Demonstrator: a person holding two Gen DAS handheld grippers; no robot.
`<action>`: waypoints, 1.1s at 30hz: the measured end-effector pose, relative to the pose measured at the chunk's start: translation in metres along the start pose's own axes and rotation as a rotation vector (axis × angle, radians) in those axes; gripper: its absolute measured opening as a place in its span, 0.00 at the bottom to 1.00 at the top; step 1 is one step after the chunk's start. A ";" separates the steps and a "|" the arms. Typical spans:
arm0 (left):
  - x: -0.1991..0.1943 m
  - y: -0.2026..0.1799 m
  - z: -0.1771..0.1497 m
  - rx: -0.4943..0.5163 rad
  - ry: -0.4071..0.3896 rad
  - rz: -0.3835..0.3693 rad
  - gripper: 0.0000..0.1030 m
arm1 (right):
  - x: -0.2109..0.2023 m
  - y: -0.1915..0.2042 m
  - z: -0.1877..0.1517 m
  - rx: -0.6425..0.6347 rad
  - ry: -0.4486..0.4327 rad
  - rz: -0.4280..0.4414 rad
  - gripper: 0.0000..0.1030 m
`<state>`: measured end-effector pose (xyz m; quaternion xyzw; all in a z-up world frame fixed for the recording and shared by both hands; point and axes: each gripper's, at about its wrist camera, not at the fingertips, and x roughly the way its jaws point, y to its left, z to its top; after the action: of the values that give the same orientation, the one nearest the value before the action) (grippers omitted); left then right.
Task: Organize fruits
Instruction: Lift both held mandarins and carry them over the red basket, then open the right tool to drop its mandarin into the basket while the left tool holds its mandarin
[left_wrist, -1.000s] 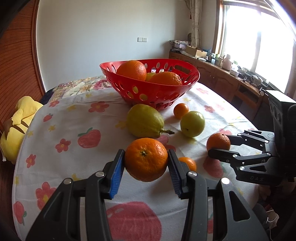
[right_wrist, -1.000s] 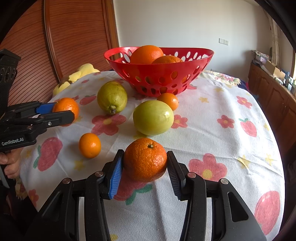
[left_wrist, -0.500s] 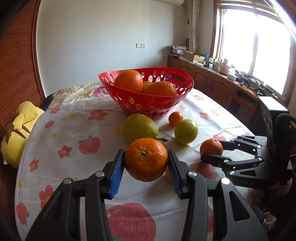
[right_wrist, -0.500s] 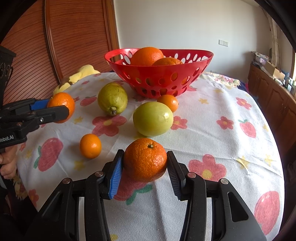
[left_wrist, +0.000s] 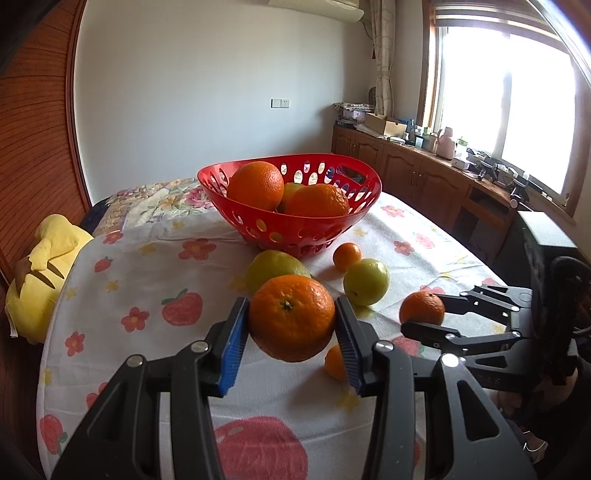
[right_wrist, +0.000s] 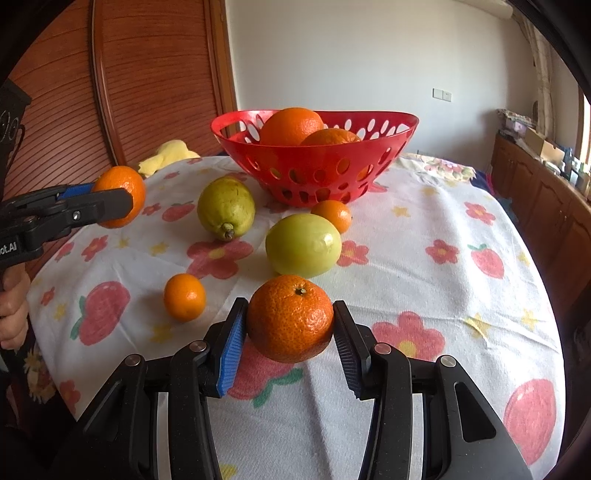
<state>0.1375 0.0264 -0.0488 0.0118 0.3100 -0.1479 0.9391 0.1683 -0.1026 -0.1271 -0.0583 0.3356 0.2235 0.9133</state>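
My left gripper (left_wrist: 291, 325) is shut on an orange (left_wrist: 291, 315), held above the flowered tablecloth. My right gripper (right_wrist: 290, 325) is shut on a mandarin (right_wrist: 290, 317), also lifted off the cloth. Each gripper shows in the other's view: the right one with its mandarin (left_wrist: 422, 308), the left one with its orange (right_wrist: 120, 195). The red basket (left_wrist: 295, 230) stands beyond, holding two big oranges (left_wrist: 255, 184) and a greenish fruit. On the cloth lie a green pear (right_wrist: 226, 206), a green apple (right_wrist: 303, 245) and two small oranges (right_wrist: 184, 296).
The round table (right_wrist: 443, 295) carries a white cloth with flowers and strawberries. A yellow plush toy (left_wrist: 40, 269) lies off its left edge. Wooden cabinets (left_wrist: 424, 177) with clutter run under the window at right. A hand (right_wrist: 13, 314) grips the left tool.
Both views have tipped up a little, with the basket and loose fruit sitting lower and farther away. In the right wrist view the left gripper has risen slightly. Both grips are unchanged.
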 end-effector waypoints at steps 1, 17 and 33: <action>0.001 0.000 0.001 0.002 -0.003 0.000 0.43 | -0.003 0.000 0.000 -0.004 -0.010 -0.001 0.45; 0.016 0.006 0.051 0.037 -0.071 0.006 0.43 | -0.027 -0.021 0.063 -0.084 -0.067 -0.039 0.45; 0.074 0.026 0.104 0.042 -0.064 0.012 0.43 | 0.027 -0.051 0.148 -0.148 -0.102 -0.039 0.45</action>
<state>0.2620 0.0190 -0.0097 0.0286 0.2763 -0.1491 0.9490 0.2963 -0.0998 -0.0326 -0.1207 0.2700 0.2327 0.9265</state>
